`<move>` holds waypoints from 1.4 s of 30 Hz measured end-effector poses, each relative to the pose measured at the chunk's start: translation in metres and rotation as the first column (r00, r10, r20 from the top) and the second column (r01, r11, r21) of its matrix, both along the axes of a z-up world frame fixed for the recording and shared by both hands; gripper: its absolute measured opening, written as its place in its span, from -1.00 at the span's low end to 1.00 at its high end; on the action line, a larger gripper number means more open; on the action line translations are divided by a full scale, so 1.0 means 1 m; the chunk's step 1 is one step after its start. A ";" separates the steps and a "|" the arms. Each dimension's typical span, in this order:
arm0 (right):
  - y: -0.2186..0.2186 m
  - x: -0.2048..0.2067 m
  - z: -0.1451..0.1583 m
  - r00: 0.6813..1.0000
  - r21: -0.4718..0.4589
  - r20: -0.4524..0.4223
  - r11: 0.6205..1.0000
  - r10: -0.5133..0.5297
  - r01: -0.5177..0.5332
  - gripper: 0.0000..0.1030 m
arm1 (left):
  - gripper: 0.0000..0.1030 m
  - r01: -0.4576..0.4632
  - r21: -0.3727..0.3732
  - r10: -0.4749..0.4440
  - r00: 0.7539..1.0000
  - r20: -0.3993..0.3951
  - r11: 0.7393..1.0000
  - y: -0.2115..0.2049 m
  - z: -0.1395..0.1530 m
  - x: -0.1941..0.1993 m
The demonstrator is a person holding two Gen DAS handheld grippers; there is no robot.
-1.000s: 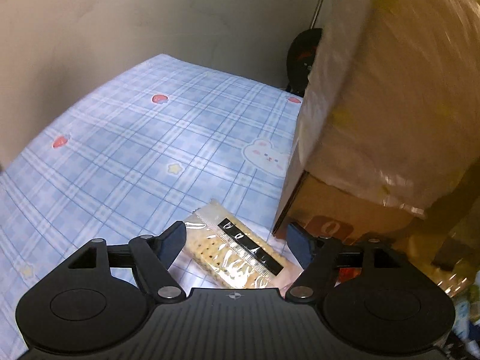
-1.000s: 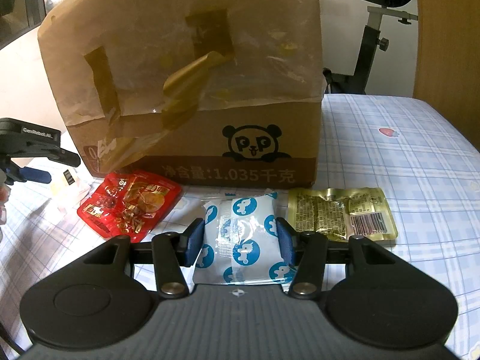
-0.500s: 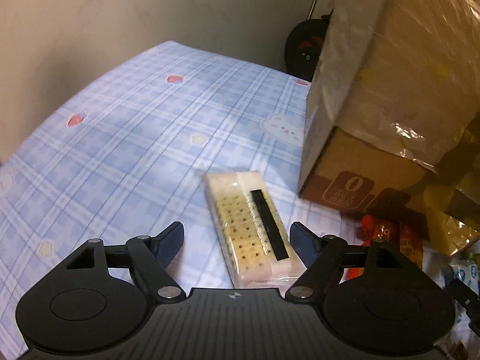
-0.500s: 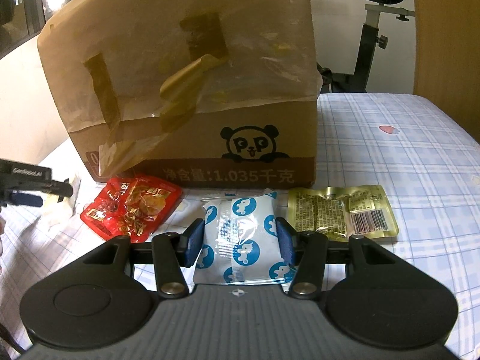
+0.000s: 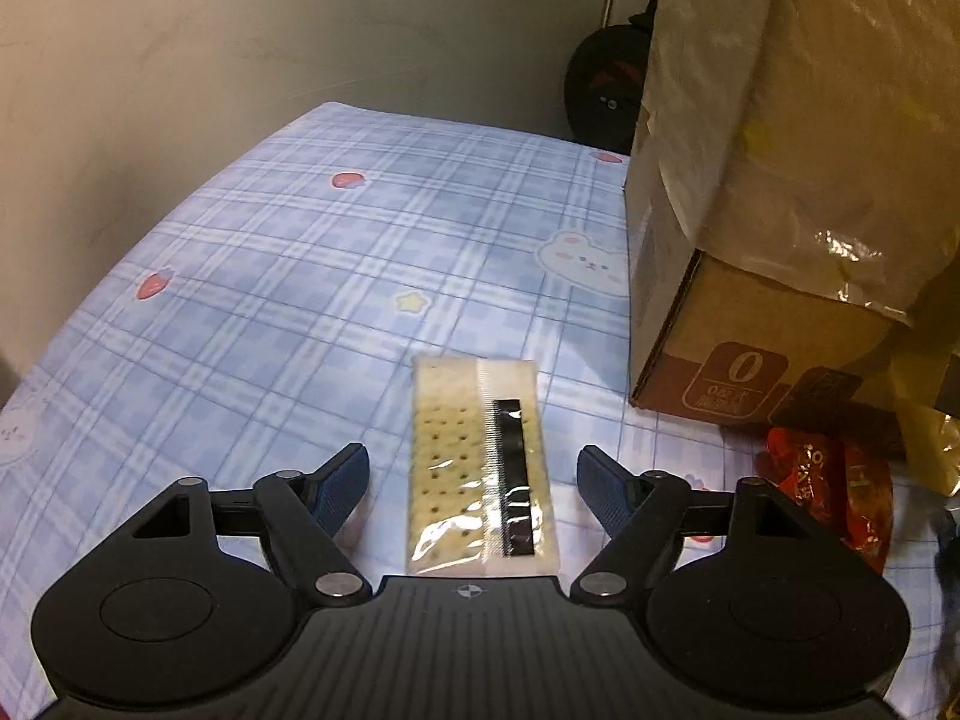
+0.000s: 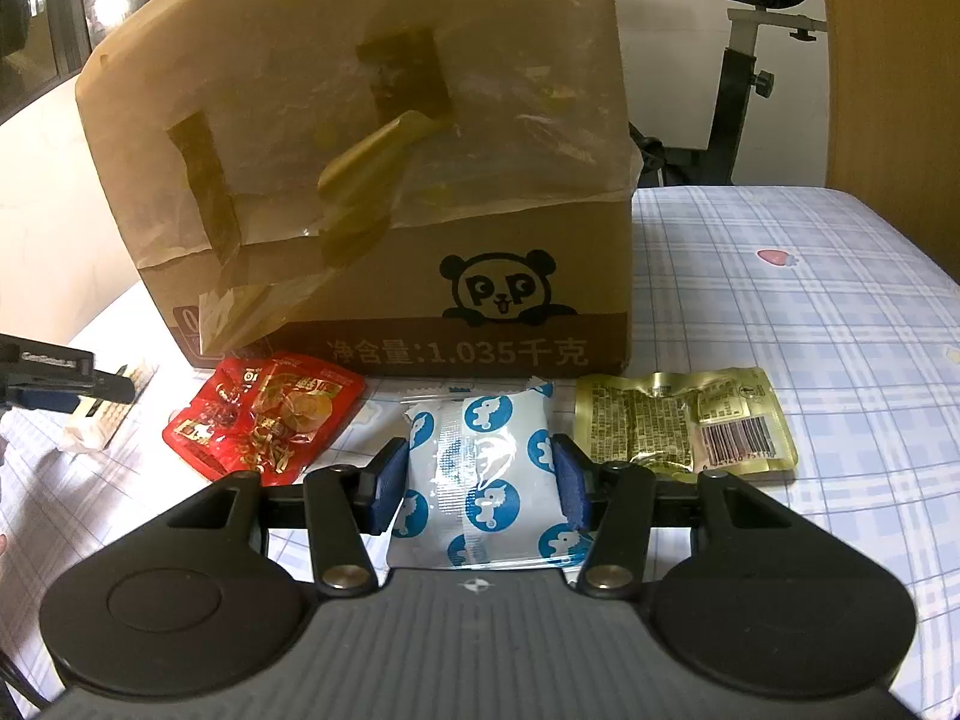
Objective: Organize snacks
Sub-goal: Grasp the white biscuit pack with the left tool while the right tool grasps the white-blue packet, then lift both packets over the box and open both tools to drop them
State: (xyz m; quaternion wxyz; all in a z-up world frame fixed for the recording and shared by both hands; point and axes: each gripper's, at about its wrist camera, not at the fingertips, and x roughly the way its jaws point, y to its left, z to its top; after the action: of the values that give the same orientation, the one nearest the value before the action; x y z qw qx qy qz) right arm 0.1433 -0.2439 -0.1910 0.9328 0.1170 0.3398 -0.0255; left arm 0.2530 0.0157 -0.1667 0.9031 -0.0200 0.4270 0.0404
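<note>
My left claw (image 5: 474, 474) has just been narrowing but grips nothing; the cracker pack (image 5: 480, 468) lies loose between its fingers at lower centre. My right claw (image 6: 477, 480) clenches the blue-and-white pouch (image 6: 483, 480). Red packet (image 6: 264, 420) left, gold packet (image 6: 684, 420) right, cardboard box (image 6: 384, 180) behind.

Surface: blue plaid cloth (image 5: 288, 276) printed with strawberries, bunnies and stars.
Back: cardboard box (image 6: 420, 276).
Before the box, left to right: cracker pack (image 5: 480, 468), red packet (image 6: 264, 414), blue-and-white pouch (image 6: 486, 468), gold packet (image 6: 678, 420).
</note>
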 end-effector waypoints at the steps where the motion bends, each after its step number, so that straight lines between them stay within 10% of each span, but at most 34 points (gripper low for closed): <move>1: 0.001 0.000 0.000 1.000 -0.003 0.000 1.000 0.001 -0.001 0.04 | 0.31 -0.005 0.003 0.005 1.000 0.005 1.000 0.000 -0.001 0.000; 4: 0.000 0.000 0.000 1.000 -0.001 0.001 1.000 0.003 -0.003 0.04 | -0.05 0.011 0.017 -0.012 0.999 0.039 1.000 -0.001 -0.001 -0.007; 42: -0.012 -0.023 0.050 0.996 0.054 0.090 0.998 -0.026 0.021 -0.02 | -0.05 0.134 -0.059 -0.115 0.961 0.252 0.989 -0.012 0.078 -0.077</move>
State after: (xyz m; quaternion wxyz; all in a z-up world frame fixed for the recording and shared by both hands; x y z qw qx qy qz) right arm 0.1207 -0.2555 -0.1409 0.9434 0.1468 0.2965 -0.0222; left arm 0.1758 0.0040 -0.0891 0.9488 -0.0320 0.3124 -0.0352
